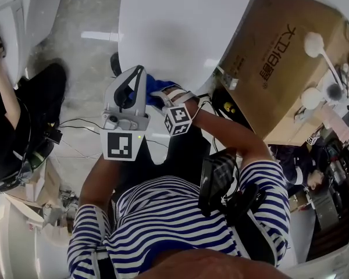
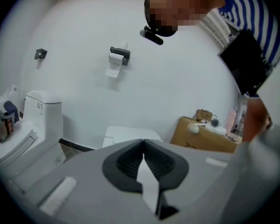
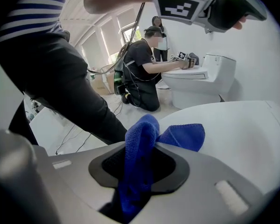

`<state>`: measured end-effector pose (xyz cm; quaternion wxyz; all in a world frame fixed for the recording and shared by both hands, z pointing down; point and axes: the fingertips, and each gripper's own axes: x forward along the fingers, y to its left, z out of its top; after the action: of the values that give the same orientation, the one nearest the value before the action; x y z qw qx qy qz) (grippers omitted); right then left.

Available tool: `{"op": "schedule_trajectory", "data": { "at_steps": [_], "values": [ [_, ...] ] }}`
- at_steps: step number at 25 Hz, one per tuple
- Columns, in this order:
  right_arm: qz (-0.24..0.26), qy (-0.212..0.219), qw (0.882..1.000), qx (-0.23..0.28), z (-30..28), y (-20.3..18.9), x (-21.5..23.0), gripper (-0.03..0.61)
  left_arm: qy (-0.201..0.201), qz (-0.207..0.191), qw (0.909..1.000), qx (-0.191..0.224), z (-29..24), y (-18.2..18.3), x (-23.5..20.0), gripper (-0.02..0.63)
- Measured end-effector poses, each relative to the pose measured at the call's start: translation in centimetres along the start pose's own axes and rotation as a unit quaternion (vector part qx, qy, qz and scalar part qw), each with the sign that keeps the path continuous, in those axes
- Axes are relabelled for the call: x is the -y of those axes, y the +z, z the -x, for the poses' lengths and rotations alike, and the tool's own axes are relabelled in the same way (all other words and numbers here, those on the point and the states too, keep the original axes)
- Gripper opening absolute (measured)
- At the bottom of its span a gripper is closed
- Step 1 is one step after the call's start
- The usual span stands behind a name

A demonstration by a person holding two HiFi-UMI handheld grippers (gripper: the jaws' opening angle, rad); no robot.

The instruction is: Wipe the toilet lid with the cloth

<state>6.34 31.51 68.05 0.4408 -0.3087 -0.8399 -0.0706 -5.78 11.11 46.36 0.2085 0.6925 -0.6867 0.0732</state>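
Pinching cloth (image 3: 177,136) in right hand-held gripper (image 3: 138,164) at edge of toilet lid (image 3: 238,134) | left hand-held gripper (image 2: 143,157) pressed together

toilet lid (image 1: 180,28): surface open | right: cardboard box (image 1: 279,63) close beside | left: floor (image 1: 84,57) gap, kneeling person (image 1: 17,127)

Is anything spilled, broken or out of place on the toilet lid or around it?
Nothing stands out. The toilet lid looks whole and unstained. The blue cloth is bunched in the right gripper, which is shut on it at the lid's edge. The left gripper is shut and empty.
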Motion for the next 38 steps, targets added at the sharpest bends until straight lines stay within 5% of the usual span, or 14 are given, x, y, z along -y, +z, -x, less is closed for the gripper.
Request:
{"op": "schedule_trajectory", "data": {
  "at_steps": [7,11,18,27,33,38],
  "values": [
    [0.021,0.028,0.999,0.0,-0.5,0.1,-2.3,0.118,-0.007,-0.007,0.9999,-0.005,-0.3,-0.2,0.1,0.003],
    [0.011,-0.014,1.0,0.021,1.1,0.6,0.0,0.12,-0.006,-0.009,0.9999,0.003,-0.5,0.3,0.1,0.003],
    [-0.005,-0.173,0.985,0.03,8.9,0.7,15.0,0.12,-0.011,-0.004,0.9999,-0.009,-0.6,0.2,0.3,0.003],
    [-0.006,-0.342,0.94,0.001,21.4,-1.8,35.8,0.12,-0.014,-0.006,0.9997,-0.017,-2.0,0.7,0.7,0.003],
    [-0.001,-0.4,0.916,-0.01,26.4,-3.0,47.0,0.12,-0.003,-0.002,0.9998,-0.022,-4.1,0.7,0.1,0.003],
    [-0.017,-0.413,0.91,-0.026,26.4,-5.2,53.1,0.12,0.005,-0.005,0.9995,-0.029,-5.5,0.7,-0.9,0.003]
  ]
}}
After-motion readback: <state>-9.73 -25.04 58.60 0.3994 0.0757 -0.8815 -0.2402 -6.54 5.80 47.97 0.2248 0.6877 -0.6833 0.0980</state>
